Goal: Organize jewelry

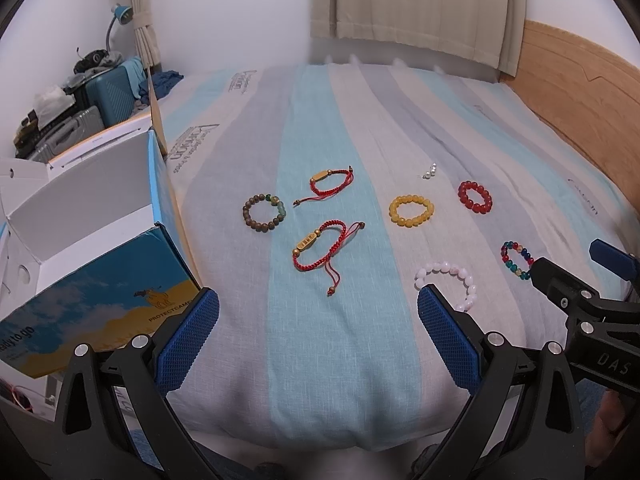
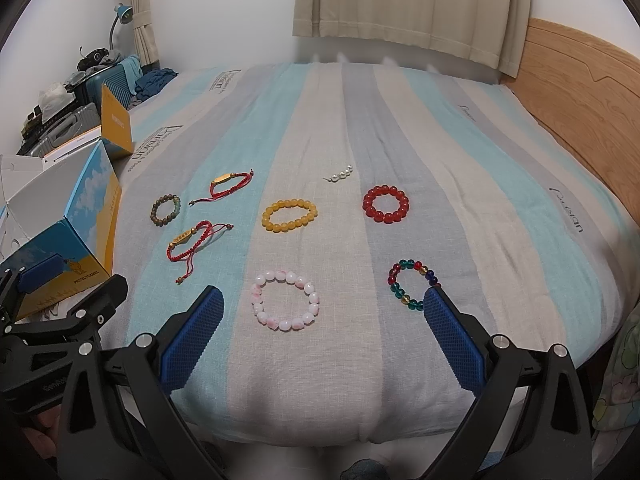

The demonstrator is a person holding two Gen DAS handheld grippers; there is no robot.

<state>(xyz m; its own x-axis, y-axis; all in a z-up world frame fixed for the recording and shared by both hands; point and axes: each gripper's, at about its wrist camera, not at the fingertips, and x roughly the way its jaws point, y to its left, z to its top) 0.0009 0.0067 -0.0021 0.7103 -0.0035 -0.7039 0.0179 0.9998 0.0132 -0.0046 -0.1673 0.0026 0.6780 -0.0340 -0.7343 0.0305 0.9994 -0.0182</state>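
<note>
Left gripper [image 1: 318, 312]: held wide open, nothing grasped.
Right gripper [image 2: 323, 310]: equally wide open and empty.
Pink bracelet [image 2: 285, 301]: nearest, lying flat on the striped bedspread [image 2: 460, 240] between the right fingers; judged light, with hard, slippery beads, best pinched across one side of the loop.
Red cord bracelets [image 1: 325, 250]: soft and limp; the metal bar is judged the firmest hold.
Open box [image 1: 92, 240]: interior shown only by the left view.
Pearl pin [image 2: 341, 173]: farthest, seen clearer from the right view.

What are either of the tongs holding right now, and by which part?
Nothing. The left tongs and right tongs are both open and empty above the striped bedspread; the pink-and-white beaded bracelet lies untouched.
</note>
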